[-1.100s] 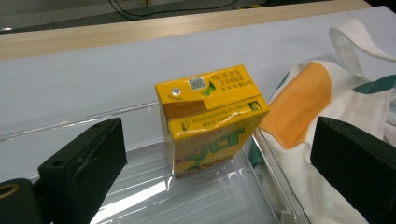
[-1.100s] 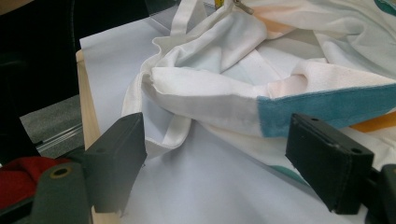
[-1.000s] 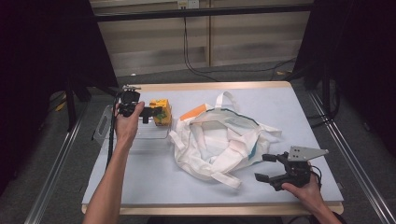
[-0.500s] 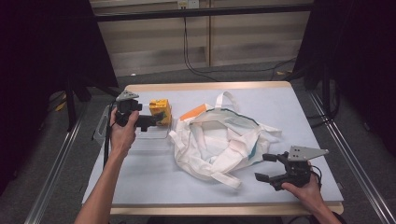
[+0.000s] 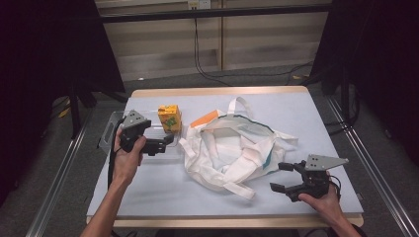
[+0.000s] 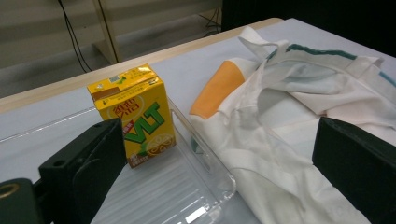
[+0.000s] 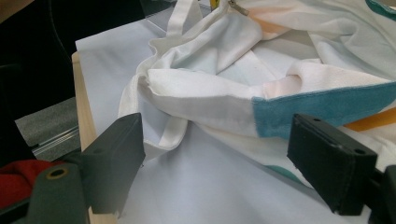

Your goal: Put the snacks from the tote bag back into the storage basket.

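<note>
1. Since the earlier frames, the left gripper (image 5: 165, 142) has been drawn back from the yellow drink carton (image 5: 169, 118) toward the near side of the clear plastic tray (image 5: 109, 129); the carton has been left standing where it was.
2. From the high view, the carton is seen upright in the far right corner of the tray, just beside the white cloth bag (image 5: 232, 148).
3. Through the left gripper view, the carton (image 6: 133, 114) is seen ahead of the spread jaws, nearer the left one and untouched; nothing is held between them.
4. The tray's (image 6: 210, 186) rim is met by the bag (image 6: 289, 116) at the right, where an orange patch (image 6: 217, 88) is shown on the cloth.
5. The right gripper (image 5: 282, 176) is held at the table's (image 5: 316, 113) near right edge, its jaws spread and empty, pointed at the bag.
6. In the right gripper view, a folded hem with a teal band (image 7: 317, 105) is seen lying just beyond the open jaws, apart from both.
</note>
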A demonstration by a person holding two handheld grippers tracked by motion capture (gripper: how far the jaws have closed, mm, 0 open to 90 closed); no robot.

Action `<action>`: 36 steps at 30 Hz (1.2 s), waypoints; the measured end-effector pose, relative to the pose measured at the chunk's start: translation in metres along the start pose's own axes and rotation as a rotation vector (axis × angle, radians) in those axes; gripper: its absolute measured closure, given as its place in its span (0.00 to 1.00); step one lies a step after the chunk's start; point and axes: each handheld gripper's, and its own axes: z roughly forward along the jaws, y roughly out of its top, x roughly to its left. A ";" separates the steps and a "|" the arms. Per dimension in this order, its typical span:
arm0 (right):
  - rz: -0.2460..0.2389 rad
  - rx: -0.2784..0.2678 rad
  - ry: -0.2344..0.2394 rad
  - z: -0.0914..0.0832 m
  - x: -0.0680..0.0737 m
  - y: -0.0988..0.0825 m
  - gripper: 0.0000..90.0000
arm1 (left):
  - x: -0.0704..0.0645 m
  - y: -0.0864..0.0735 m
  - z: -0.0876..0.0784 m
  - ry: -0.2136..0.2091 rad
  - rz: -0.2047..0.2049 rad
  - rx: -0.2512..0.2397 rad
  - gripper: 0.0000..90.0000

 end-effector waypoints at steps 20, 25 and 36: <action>0.002 0.004 -0.012 -0.001 -0.001 0.000 0.20 | -0.034 -0.062 -0.021 0.005 0.055 0.031 0.05; 0.002 0.007 -0.018 0.000 0.000 0.000 0.20 | -0.041 -0.075 -0.025 -0.008 0.019 0.049 0.05; -0.004 0.002 -0.032 -0.001 -0.001 0.000 0.20 | -0.041 -0.110 -0.032 0.014 -0.052 0.011 0.06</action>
